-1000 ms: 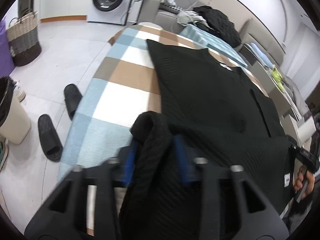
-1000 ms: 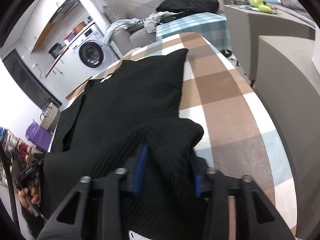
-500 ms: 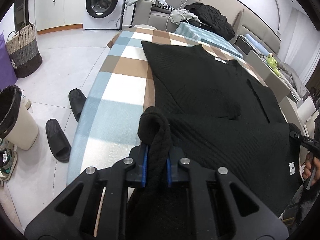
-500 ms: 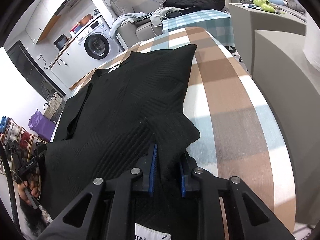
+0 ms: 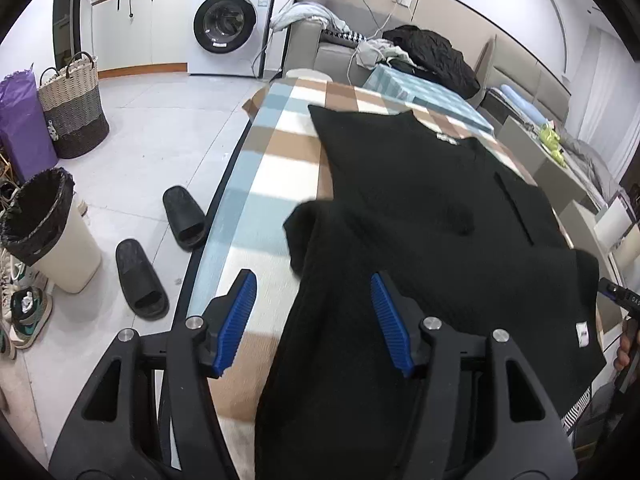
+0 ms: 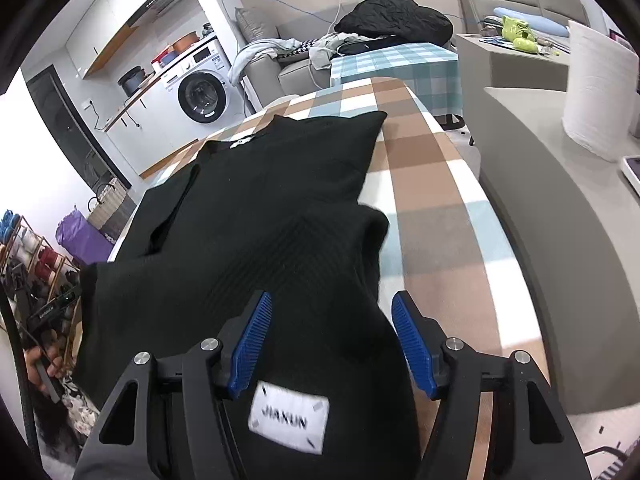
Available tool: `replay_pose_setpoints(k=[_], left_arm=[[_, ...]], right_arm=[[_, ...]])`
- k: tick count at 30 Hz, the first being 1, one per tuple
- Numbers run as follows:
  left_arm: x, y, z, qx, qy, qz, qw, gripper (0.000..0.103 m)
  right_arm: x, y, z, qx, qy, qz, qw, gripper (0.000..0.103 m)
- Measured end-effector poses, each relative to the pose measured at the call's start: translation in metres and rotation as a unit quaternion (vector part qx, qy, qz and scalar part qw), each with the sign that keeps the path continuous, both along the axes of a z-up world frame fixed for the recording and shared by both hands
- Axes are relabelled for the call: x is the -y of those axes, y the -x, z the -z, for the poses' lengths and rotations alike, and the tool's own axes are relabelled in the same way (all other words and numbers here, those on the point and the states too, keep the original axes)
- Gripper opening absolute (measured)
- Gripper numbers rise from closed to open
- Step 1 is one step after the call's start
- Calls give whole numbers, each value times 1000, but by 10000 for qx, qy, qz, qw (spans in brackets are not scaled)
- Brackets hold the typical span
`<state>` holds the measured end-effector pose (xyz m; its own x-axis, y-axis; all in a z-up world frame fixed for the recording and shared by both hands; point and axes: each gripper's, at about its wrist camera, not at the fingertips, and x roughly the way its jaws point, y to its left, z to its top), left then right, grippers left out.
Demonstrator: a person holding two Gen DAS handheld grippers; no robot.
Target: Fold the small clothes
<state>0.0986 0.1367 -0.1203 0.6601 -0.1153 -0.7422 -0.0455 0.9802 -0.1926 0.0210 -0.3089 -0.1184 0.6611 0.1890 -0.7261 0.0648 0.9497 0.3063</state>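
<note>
- Black knit sweater (image 5: 420,200) spread across a bench (image 5: 280,152) draped in a blue, brown and white checked cloth, near hem folded up over the body.
- Left gripper (image 5: 312,320) spread wide, blue ribbed pads (image 5: 236,316) clear of the fabric on both sides; released, grasping nothing, a folded corner of the sweater lying between the fingers.
- Right gripper (image 6: 332,344) likewise wide open, blue pads (image 6: 412,344) standing apart from the knit; sweater edge with a white label (image 6: 289,418) reading "JIAXUN" draped between the fingers, unheld.
- From the right wrist view: sweater (image 6: 260,200) stretching toward the far end of the bench (image 6: 440,200), white neck tag at the collar, one shoulder corner pointing toward the far right edge.
- On the floor left of the bench: two black slippers (image 5: 160,248), a cream waste bin (image 5: 44,232) lined with a black bag, a woven basket (image 5: 72,116) and a purple bag (image 5: 20,128).
- Against the far wall: white front-loading washing machine (image 5: 228,28), grey sofa (image 5: 332,52) heaped with laundry, a black garment (image 5: 432,56) piled above a second, teal-checked surface.
- At the right of the right wrist view: grey counter (image 6: 560,220), a white cushion-like item on it, green toy (image 6: 516,32) farther back.
</note>
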Motion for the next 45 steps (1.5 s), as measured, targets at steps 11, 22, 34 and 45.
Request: replay_pose_setpoints(k=[11, 22, 34, 45], left_arm=[[9, 8, 20, -287, 70, 180, 9994, 45], [6, -2, 26, -356, 88, 85, 9993, 34], [4, 0, 12, -6, 178, 57, 9998, 4], [-4, -21, -48, 976, 409, 63, 9944, 3]], right_arm=[[2, 11, 18, -178, -29, 1, 9998, 64], [11, -4, 29, -307, 115, 7, 9995, 64], [-3, 14, 8, 404, 166, -392, 9983, 6], [0, -1, -52, 1521, 3, 93, 9883, 5]])
